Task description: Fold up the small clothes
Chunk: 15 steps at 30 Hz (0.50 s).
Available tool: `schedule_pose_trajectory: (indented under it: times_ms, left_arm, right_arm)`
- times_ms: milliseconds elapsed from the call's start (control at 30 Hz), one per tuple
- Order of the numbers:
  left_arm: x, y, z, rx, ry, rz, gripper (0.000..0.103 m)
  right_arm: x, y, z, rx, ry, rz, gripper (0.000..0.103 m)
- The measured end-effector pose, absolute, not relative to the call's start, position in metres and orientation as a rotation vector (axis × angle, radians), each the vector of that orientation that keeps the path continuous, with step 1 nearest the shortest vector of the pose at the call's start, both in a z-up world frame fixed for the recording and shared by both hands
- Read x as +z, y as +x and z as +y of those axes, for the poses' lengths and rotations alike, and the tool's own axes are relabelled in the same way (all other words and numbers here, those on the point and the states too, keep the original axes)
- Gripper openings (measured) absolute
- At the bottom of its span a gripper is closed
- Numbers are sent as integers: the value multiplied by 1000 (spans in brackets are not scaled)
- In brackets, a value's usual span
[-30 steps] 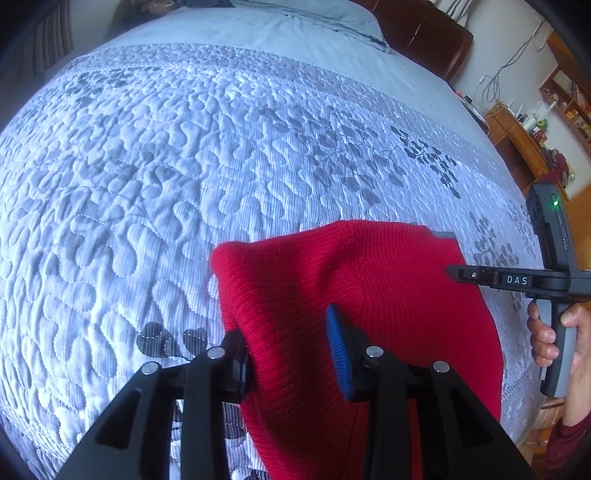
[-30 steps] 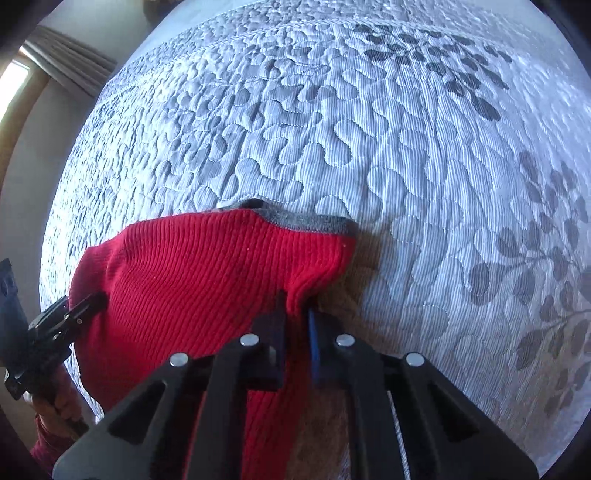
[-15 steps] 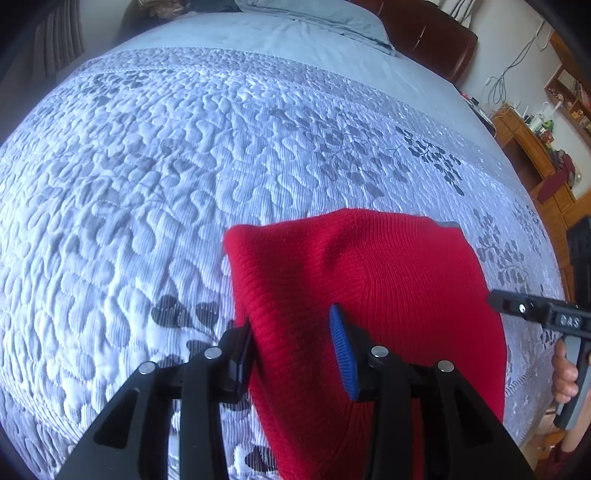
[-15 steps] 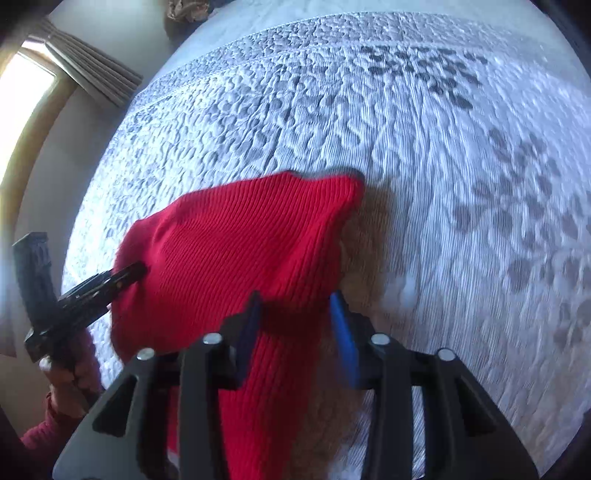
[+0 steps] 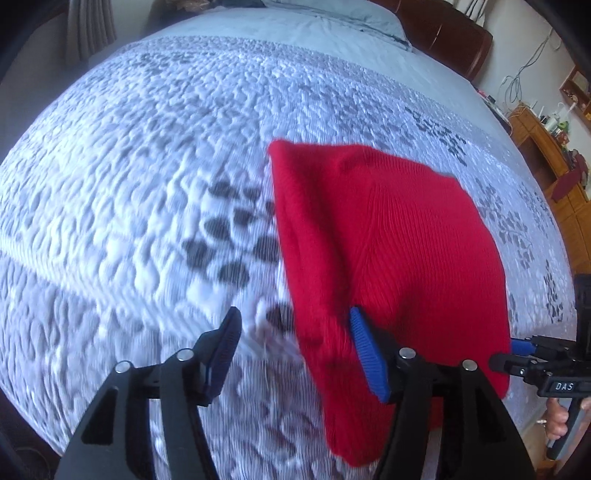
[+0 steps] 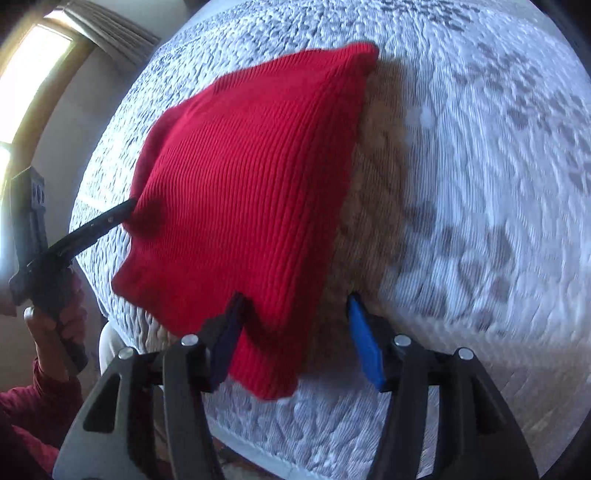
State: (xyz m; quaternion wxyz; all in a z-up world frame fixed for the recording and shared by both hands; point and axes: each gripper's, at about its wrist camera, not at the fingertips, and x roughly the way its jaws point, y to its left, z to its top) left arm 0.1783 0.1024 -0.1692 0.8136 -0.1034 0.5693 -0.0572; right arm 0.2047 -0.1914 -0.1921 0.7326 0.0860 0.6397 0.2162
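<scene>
A red knit garment [image 5: 388, 258] lies folded on the grey-white quilt [image 5: 147, 166]. My left gripper [image 5: 295, 350] hovers at its near left edge; its jaws are opening, the cloth's edge lies between them beside the blue right pad [image 5: 369, 354], and neither pad presses on it. In the right wrist view the red garment [image 6: 251, 192] fills the middle. My right gripper [image 6: 295, 341] is over its near corner with its jaws opening, the corner loose between them, next to the dark left finger [image 6: 229, 339]. Each view shows the other gripper at the garment's side [image 5: 508, 354] [image 6: 122, 212].
The quilt's [image 6: 480, 184] near edge drops off just below both grippers. A pillow [image 5: 332, 14] and a brown headboard [image 5: 454, 40] lie at the far end. A wooden cabinet [image 5: 546, 147] stands to the right, a curtained window [image 6: 44, 74] to the left. A hand [image 6: 55, 321] holds the left gripper.
Both grippers have opened and let go of the red garment, then drawn back toward the bed's near edge. The garment now lies folded on the quilt.
</scene>
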Motion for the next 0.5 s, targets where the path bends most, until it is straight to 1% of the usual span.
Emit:
schedule_pose_trajectory:
  times_ms: [67, 100, 133, 167, 200, 233, 367, 500]
  left_arm:
    - [-172, 168, 98, -133, -221, 1237, 62]
    - [-173, 165, 96, -133, -220, 1242, 62]
    - [-174, 162, 94, -138, -228, 1250, 60]
    - [-176, 159, 91, -149, -239, 1269, 50]
    - [-179, 157, 88, -171, -253, 1288, 27]
    - [-181, 155, 85, -195, -274, 1305, 20]
    - [-177, 146, 78, -187, -257, 1310, 18]
    - [-179, 139, 79, -194, -250, 1316, 17]
  right_arm:
    - [-197, 201, -195, 480, 237, 1421, 58]
    - [-198, 200, -197, 482, 257, 1423, 57]
    - [-199, 199, -198, 483, 270, 1425, 51]
    - [-200, 198, -199, 503, 303, 1432, 37]
    - [-199, 197, -199, 534, 344, 1442, 28]
    - [-197, 198, -199, 535, 355, 1440, 22]
    - [-181, 191, -197, 535, 307, 1402, 14]
    - [-180, 184, -201, 516, 286, 1395, 12]
